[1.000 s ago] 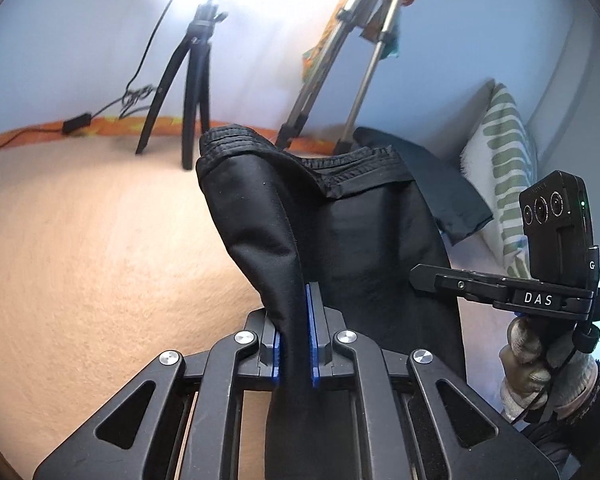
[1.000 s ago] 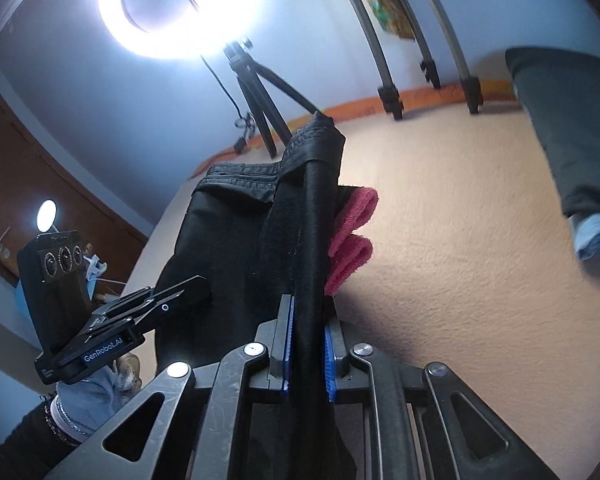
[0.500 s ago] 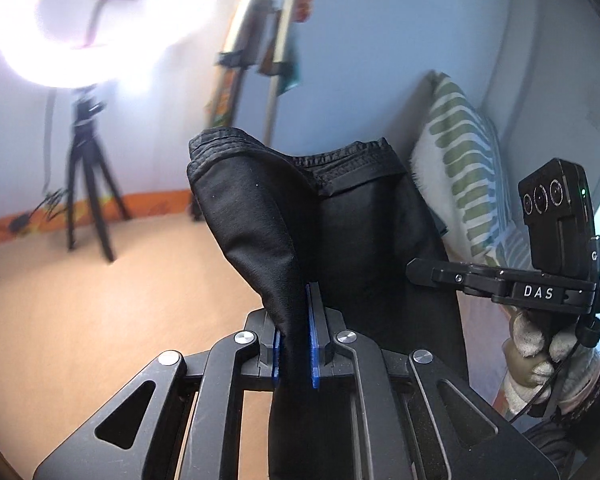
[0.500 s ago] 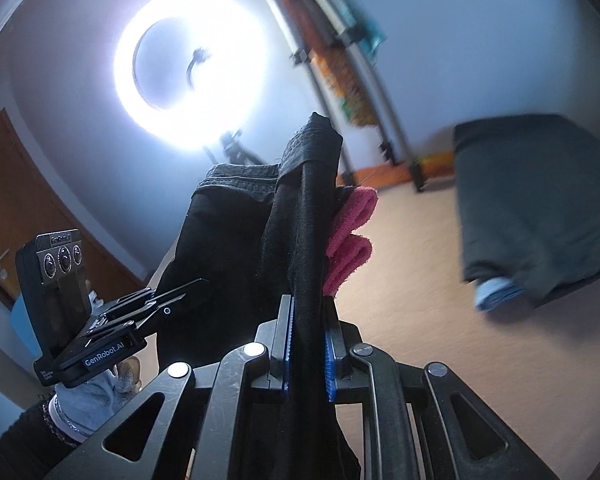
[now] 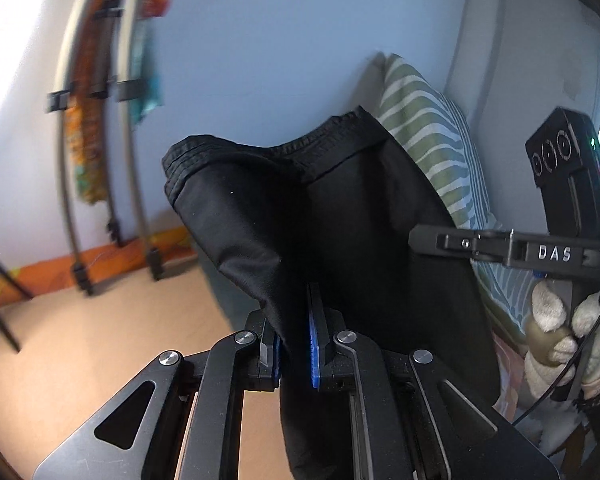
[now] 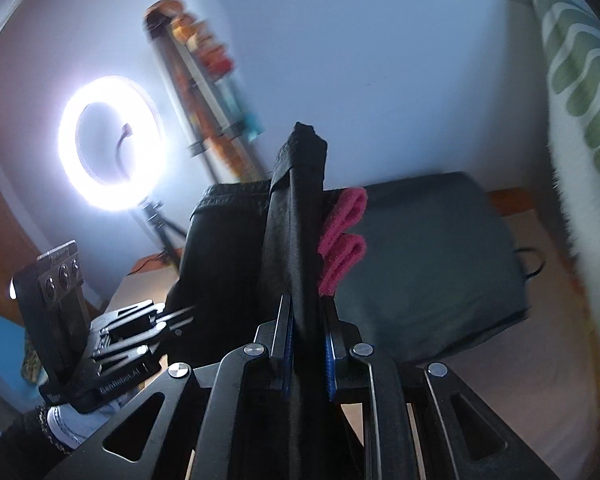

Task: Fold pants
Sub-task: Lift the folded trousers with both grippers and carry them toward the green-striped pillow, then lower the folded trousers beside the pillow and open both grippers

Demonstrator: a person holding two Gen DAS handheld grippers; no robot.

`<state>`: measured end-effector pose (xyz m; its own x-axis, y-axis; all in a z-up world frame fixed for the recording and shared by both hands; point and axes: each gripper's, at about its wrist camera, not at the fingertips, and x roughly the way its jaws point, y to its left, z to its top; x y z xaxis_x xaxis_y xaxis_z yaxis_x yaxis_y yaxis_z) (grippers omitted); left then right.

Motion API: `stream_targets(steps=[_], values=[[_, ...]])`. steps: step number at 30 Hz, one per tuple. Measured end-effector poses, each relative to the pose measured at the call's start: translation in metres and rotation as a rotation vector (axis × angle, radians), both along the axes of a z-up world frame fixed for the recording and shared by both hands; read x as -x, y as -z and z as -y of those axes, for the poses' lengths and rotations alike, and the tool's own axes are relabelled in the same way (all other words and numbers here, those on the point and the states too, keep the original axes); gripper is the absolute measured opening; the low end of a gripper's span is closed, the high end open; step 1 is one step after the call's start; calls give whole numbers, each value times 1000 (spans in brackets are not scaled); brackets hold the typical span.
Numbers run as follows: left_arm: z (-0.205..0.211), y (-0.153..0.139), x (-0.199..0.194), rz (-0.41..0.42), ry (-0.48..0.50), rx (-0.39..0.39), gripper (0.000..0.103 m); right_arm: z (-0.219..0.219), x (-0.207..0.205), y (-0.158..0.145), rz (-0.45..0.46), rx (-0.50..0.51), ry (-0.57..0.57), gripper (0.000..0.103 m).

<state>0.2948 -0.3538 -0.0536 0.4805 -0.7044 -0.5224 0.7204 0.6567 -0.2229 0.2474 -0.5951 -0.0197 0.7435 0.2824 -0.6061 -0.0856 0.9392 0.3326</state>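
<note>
The black pants [image 5: 340, 220] hang lifted in the air, waistband up, held between both grippers. My left gripper [image 5: 296, 344] is shut on one edge of the pants. My right gripper [image 6: 306, 340] is shut on the other edge of the pants [image 6: 296, 216], where a pink fabric piece [image 6: 342, 236] sticks out beside the black cloth. The right gripper's body [image 5: 540, 248] shows at the right of the left wrist view, and the left gripper's body [image 6: 100, 340] shows at the lower left of the right wrist view.
A tan bed surface [image 5: 80, 352] lies below. A dark folded garment [image 6: 440, 264] lies on it. A green striped pillow [image 5: 428, 136] leans on the blue wall. A lit ring light [image 6: 112, 148] on a tripod and a metal clothes rack [image 5: 100, 160] stand behind.
Both grippers have risen and swung to the right with the pants still held. The views now face the wall, pillow and rack rather than the bed surface.
</note>
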Motion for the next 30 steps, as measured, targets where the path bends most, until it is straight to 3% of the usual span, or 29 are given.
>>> stream_targets(steps=[12, 19, 22, 24, 27, 30], values=[[86, 3, -48, 35, -20, -63, 8, 75, -65, 5, -8, 50, 93, 11], [114, 8, -73, 72, -99, -132, 11, 93, -104, 16, -4, 82, 126, 11], [119, 12, -79, 75, -144, -172, 14, 92, -114, 17, 9, 138, 171, 21], [116, 15, -81, 57, -160, -170, 17, 97, -115, 16, 20, 138, 194, 39], [111, 11, -75, 96, -160, -161, 30, 102, -112, 15, 30, 123, 209, 39], [108, 4, -72, 100, -154, -153, 30, 102, -107, 16, 25, 142, 210, 40]])
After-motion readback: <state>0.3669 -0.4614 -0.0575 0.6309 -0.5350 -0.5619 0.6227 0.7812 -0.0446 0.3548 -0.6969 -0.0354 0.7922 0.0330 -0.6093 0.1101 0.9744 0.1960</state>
